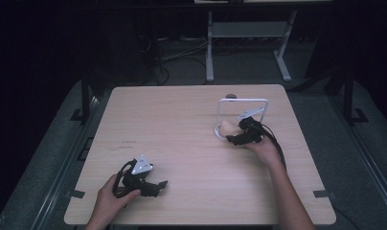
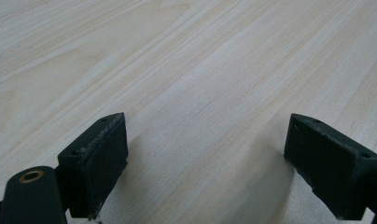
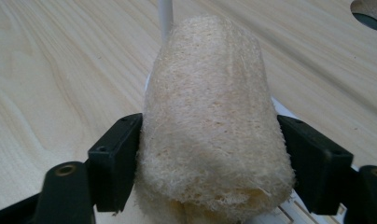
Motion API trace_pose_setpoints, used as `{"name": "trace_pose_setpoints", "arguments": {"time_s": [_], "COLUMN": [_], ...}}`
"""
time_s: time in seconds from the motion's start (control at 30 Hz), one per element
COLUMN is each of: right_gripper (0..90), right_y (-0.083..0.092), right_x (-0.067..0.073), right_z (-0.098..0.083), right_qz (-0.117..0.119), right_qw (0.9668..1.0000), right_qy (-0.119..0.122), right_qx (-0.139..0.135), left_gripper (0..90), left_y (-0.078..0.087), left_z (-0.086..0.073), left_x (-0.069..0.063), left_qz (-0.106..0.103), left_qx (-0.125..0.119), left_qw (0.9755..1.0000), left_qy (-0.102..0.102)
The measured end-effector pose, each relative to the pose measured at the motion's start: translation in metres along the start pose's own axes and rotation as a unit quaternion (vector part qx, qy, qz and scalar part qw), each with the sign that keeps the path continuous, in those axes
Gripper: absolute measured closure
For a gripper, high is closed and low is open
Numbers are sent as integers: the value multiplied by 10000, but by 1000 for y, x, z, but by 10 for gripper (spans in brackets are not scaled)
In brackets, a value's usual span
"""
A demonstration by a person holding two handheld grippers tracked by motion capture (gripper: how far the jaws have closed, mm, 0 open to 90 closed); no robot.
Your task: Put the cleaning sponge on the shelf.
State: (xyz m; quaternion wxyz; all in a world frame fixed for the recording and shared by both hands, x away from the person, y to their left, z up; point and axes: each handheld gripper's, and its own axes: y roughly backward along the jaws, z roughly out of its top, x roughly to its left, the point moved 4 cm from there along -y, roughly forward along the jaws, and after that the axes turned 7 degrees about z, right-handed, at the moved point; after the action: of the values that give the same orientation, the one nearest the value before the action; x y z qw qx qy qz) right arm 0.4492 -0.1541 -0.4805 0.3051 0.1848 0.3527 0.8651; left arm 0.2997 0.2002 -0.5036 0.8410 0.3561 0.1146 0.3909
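R tongs [image 3: 210,154] pinching loofah [image 3: 210,121] near bench [image 1: 182,120] right edge, by white wire stand [image 1: 243,101]; its long axis runs straight ahead. L tongs [image 2: 205,158] spread, empty, near-left corner, well apart.

Dim and grainy from above, dark around the pale wooden table [image 1: 191,143]; brighter up close, soft shadows under black jaws, slightly blurred at the edges.
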Motion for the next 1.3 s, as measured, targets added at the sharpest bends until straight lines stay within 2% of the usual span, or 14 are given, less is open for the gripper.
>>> {"name": "trace_pose_setpoints", "arguments": {"time_s": [0.07,0.27,0.37,0.6,0.67,0.7,0.77,0.8,0.87,0.9,0.97,1.0,1.07,1.3], "right_gripper": [207,188,188,214,271,271,397,489,601,601,716,816,898,899], "right_y": [-1,5,18,40,48,48,54,56,57,57,56,52,49,34], "right_x": [0,1,2,9,16,16,26,30,38,38,45,50,54,60], "right_z": [0,3,8,12,12,12,10,9,7,7,4,2,0,-11], "right_qz": [-7,-38,-55,-87,-50,-50,-35,4,29,29,101,133,149,254], "right_qw": [10000,9999,9995,9989,9986,9986,9984,9985,9984,9984,9987,9992,9994,9992], "right_qy": [-10,-43,-15,-62,-80,-80,-9,26,69,69,127,216,271,302], "right_qx": [4,-114,-314,-459,-526,-526,-563,-555,-568,-568,-476,-302,-175,54], "left_gripper": [129,129,129,129,128,128,129,129,129,129,129,129,129,129], "left_y": [0,0,0,0,0,0,0,0,0,0,0,0,0,0], "left_z": [0,0,0,0,0,0,0,0,0,0,0,0,0,0], "left_x": [0,0,0,0,0,0,0,0,1,1,1,1,1,1], "left_qz": [0,0,0,1,-1,-4,-1,2,8,8,9,9,10,10], "left_qx": [0,-1,1,-2,-2,-9,14,13,12,12,12,12,12,11], "left_qw": [10000,10000,10000,10000,10000,10000,10000,10000,10000,10000,10000,10000,10000,10000], "left_qy": [-1,-1,-2,-3,12,26,-11,-28,-39,-39,-39,-38,-39,-37]}}
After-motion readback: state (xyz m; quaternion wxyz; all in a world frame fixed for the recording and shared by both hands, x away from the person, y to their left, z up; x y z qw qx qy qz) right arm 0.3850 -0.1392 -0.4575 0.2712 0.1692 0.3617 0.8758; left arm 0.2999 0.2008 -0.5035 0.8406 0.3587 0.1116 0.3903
